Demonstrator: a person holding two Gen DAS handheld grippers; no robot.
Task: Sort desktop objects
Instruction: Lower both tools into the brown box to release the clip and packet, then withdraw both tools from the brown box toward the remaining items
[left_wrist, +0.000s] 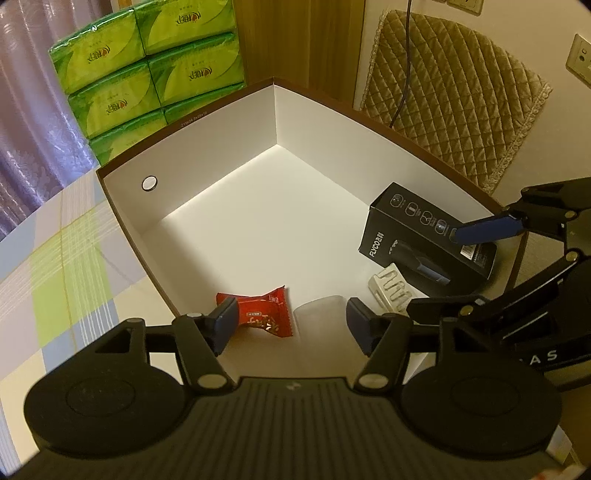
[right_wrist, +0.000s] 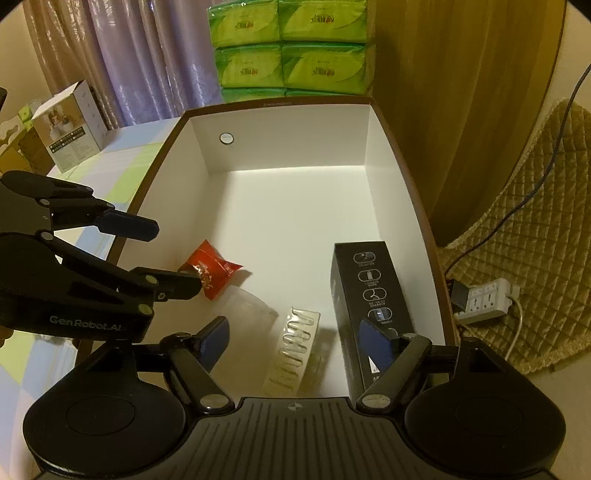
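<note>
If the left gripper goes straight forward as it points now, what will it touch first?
Probably the clear plastic cup, lying between the open fingers of the left gripper; the red snack packet sits just left. Depth is uncertain.

Matt white card box (right_wrist: 280, 122), glossy red foil wrapper (right_wrist: 210, 271), quilted cloth cover (left_wrist: 454, 96).

Storage box (right_wrist: 402, 173), white inside with brown rim, sitting open and holding four items. Red snack packet (right_wrist: 212, 271), crinkled, lying flat near the left wall. Clear plastic cup (right_wrist: 251, 306), lying on its side just beside the packet. Clear blister pack (right_wrist: 293, 347), lying flat beside the cup. Black carton (right_wrist: 373, 295), lying lengthwise along the right wall.
</note>
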